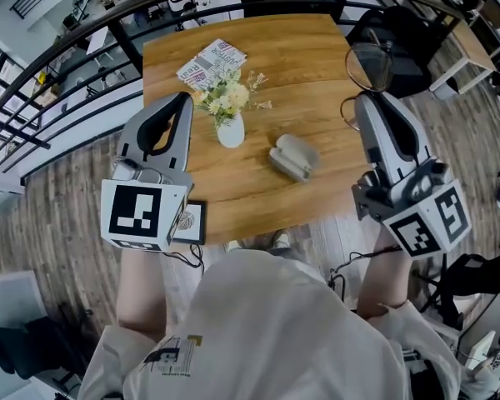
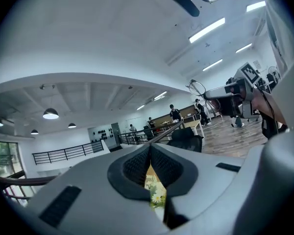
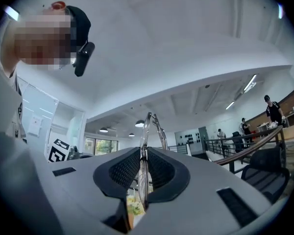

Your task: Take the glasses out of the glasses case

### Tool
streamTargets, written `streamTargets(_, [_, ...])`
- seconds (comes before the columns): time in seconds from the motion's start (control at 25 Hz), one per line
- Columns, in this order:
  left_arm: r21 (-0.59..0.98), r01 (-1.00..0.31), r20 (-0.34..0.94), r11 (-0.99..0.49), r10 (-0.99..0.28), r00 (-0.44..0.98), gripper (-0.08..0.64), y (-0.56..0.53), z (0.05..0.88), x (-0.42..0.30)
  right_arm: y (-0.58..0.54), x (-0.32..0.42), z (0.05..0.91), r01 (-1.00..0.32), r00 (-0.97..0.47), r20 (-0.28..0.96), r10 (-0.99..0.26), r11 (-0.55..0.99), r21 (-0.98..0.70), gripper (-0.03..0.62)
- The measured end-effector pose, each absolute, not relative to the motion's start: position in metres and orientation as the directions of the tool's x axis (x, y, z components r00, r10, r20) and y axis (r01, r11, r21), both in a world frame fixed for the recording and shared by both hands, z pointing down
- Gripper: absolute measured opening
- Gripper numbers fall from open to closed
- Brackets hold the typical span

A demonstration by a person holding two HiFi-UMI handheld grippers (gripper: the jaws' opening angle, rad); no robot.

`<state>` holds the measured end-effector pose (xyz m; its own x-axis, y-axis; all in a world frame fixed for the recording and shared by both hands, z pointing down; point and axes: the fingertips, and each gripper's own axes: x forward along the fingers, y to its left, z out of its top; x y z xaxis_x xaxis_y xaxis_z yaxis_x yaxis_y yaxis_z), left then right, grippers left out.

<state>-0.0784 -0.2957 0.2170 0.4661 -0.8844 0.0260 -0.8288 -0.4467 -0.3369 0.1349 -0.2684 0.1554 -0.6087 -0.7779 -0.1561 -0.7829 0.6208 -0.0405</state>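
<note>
The right gripper [image 1: 368, 100] is raised over the right edge of the wooden worktop [image 1: 300, 73], and its fingers are clamped on the glasses [image 1: 368, 67]. In the right gripper view the thin frame [image 3: 146, 124] stands edge-on between the ribbed pads and rises past the fingertips. From the head view one lens sticks out beyond the fingers and the other shows just beside them, both clear of the worktop.

The grey glasses case [image 1: 293, 157] lies on the worktop about midway between the left and right edges, nearer the near edge than the far one. I cannot tell whether it is open or closed.

The left gripper [image 1: 182, 100] is held above the left edge. Its fingers [image 2: 137, 166] meet at the tips with nothing between them.

A white vase [image 1: 230, 130] of pale flowers [image 1: 225, 97] stands just left of the case. A printed booklet [image 1: 212, 61] lies toward the far left corner.
</note>
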Motion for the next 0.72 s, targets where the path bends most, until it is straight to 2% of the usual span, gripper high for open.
streamTargets(0.12, [-0.354,-0.837,-0.014,-0.418,-0.892,0.452,0.017,-0.288,0.202,-0.087,-0.256,0.138,0.141,-0.793,-0.594,-0.207,-0.778,0.609,-0.015,0.067])
streamTargets(0.32, [-0.347,-0.849,-0.044,-0.397,-0.898,0.438,0.017,-0.274,0.188,-0.093,-0.245,0.145,0.142,-0.825,-0.557,-0.219,-0.801,0.564,0.038,0.067])
streamTargets(0.72, [-0.310,-0.841,0.001,-0.442,-0.885,0.465,0.017,-0.265,0.220,-0.092,-0.245,0.152,0.187,-0.847,-0.532,-0.104,-0.840,0.529,0.057,0.066])
